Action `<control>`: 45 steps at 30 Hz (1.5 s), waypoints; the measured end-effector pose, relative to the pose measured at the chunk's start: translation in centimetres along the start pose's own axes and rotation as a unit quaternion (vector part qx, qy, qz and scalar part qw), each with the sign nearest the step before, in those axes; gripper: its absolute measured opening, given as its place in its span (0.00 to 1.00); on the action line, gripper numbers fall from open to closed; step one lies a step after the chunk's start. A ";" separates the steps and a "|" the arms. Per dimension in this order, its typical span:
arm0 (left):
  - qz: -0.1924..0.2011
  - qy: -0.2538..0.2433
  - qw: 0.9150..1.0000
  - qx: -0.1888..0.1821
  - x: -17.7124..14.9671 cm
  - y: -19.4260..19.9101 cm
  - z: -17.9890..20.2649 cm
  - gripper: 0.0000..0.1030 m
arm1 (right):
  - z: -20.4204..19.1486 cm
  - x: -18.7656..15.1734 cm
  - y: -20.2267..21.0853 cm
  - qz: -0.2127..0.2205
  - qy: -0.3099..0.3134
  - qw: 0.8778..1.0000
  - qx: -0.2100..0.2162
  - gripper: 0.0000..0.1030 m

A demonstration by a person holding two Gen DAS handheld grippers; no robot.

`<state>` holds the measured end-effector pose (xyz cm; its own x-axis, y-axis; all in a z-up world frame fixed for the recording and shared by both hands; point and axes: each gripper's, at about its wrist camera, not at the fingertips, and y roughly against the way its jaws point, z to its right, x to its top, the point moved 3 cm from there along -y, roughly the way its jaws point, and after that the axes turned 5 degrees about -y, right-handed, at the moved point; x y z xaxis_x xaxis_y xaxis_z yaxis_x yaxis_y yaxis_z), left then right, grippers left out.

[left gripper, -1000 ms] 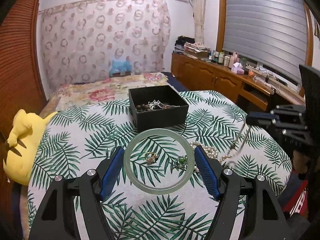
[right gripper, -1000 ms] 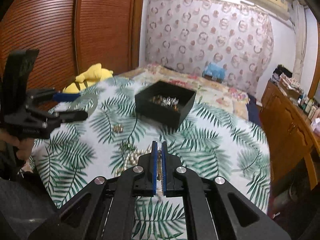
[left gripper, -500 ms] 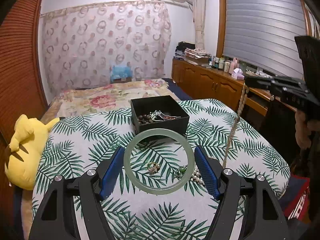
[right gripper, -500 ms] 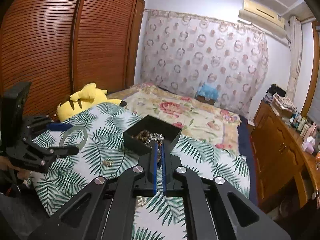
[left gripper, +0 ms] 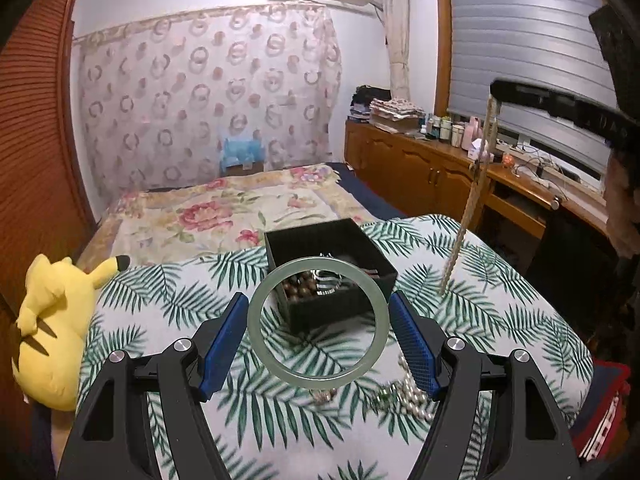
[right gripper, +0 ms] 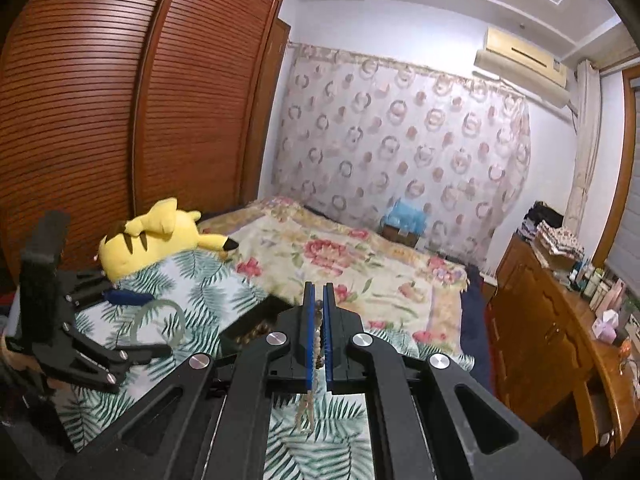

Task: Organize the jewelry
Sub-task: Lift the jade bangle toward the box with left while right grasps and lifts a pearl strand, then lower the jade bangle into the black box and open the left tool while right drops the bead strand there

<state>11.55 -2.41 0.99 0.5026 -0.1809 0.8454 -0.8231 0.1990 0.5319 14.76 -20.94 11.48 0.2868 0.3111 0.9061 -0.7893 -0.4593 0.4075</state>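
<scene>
While left gripper (left gripper: 318, 338) holds bangle (left gripper: 317, 319), right gripper (right gripper: 318, 334) dangles necklace (left gripper: 472, 200).

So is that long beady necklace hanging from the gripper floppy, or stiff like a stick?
Probably floppy: the long beaded necklace hangs nearly straight down from the right gripper, its end dangling beside the black open box. It likely swings when moved. The pale green glass-like bangle in the left gripper keeps its round shape, so it looks stiff.

Loose jewelry (left gripper: 400, 394) near the right pad (left gripper: 414, 346) is blurred
</scene>
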 end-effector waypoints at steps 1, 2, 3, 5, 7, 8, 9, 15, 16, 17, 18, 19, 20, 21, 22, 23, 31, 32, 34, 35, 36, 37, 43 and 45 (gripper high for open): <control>-0.001 0.001 1.000 0.000 0.3 -0.3 -0.2 0.67 | 0.2 0.5 -0.3 0.002 0.000 1.000 0.001 0.04; -0.002 0.003 1.000 0.000 0.7 -0.8 -0.5 0.67 | 0.4 1.1 -0.7 0.003 -0.001 1.000 0.003 0.04; -0.003 0.003 1.000 0.000 0.8 -1.2 -0.5 0.67 | 0.6 1.4 -1.1 0.005 -0.001 1.000 0.004 0.04; -0.006 0.004 1.000 0.000 1.5 -2.1 -1.0 0.67 | 0.9 2.4 -2.1 0.007 0.001 1.000 0.011 0.04; -0.009 0.006 1.000 0.000 1.9 -2.8 -1.2 0.67 | 1.0 3.1 -3.1 0.007 0.004 1.000 0.016 0.04; -0.012 0.006 1.000 0.001 2.2 -3.3 -1.3 0.67 | 1.0 3.4 -3.5 0.007 0.005 1.000 0.018 0.04; -0.014 0.007 1.000 0.001 2.4 -3.7 -1.4 0.67 | 1.1 3.7 -4.0 0.006 0.005 1.000 0.020 0.04; -0.025 0.011 1.000 0.001 3.7 -6.4 -2.3 0.67 | 1.6 4.5 -7.5 -0.004 0.004 0.999 0.034 0.04; -0.027 0.011 1.000 0.000 3.7 -6.7 -2.4 0.67 | 1.7 4.5 -8.0 -0.007 0.003 0.999 0.036 0.04; -0.031 0.011 0.999 0.001 3.8 -7.2 -2.4 0.67 | 1.8 4.4 -8.8 -0.011 0.002 0.999 0.037 0.04; -0.034 0.011 0.999 0.001 3.9 -7.6 -2.6 0.67 | 1.9 4.2 -9.4 -0.015 0.001 0.999 0.039 0.04; -0.037 0.011 0.999 0.002 4.0 -8.1 -2.8 0.67 | 2.0 4.1 -9.9 -0.017 0.000 0.999 0.040 0.04; -0.039 0.012 0.999 0.001 4.1 -8.4 -2.8 0.67 | 2.2 3.9 -10.6 -0.021 -0.002 0.999 0.041 0.04; -0.041 0.012 0.999 0.001 4.2 -8.7 -2.9 0.67 | 2.3 3.8 -11.2 -0.026 -0.004 0.999 0.043 0.04; -0.043 0.013 0.999 0.001 4.3 -9.1 -3.0 0.67 | 2.3 3.7 -11.7 -0.029 -0.005 0.999 0.044 0.04; -0.045 0.012 0.999 0.001 4.3 -9.4 -3.1 0.67 | 2.4 3.5 -12.4 -0.033 -0.006 0.998 0.045 0.04; -0.067 0.014 0.998 -0.001 4.0 -11.9 -3.5 0.67 | 2.9 1.2 -15.9 -0.064 -0.022 0.996 0.058 0.04; -0.069 0.014 0.998 -0.001 4.0 -12.2 -3.6 0.67 | 2.8 0.8 -16.4 -0.070 -0.023 0.995 0.061 0.04; -0.073 0.015 0.997 -0.002 3.8 -12.6 -3.6 0.67 | 2.6 0.0 -17.1 -0.079 -0.024 0.995 0.063 0.04; -0.075 0.015 0.997 -0.004 3.7 -12.8 -3.6 0.67 | 2.6 -0.7 -17.6 -0.087 -0.027 0.994 0.065 0.04; -0.077 0.014 0.997 -0.005 3.7 -13.0 -3.5 0.67 | 2.5 -1.3 -18.0 -0.094 -0.030 0.993 0.068 0.05; -0.079 0.013 0.997 -0.006 3.7 -13.2 -3.5 0.67 | 2.4 -1.7 -18.3 -0.099 -0.032 0.992 0.070 0.05; -0.084 0.008 0.996 -0.009 3.9 -13.9 -3.0 0.67 | 2.2 -4.3 -19.7 -0.127 -0.050 0.987 0.083 0.05; -0.086 0.007 0.996 -0.010 3.9 -14.1 -3.0 0.67 | 2.4 -4.7 -19.7 -0.128 -0.054 0.987 0.084 0.05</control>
<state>25.88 -3.03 -3.04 0.6397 -0.2006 0.7420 -0.7189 0.1855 0.6699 30.26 -15.34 -0.49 0.5292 0.3484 0.7737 -0.5841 -0.5118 0.6300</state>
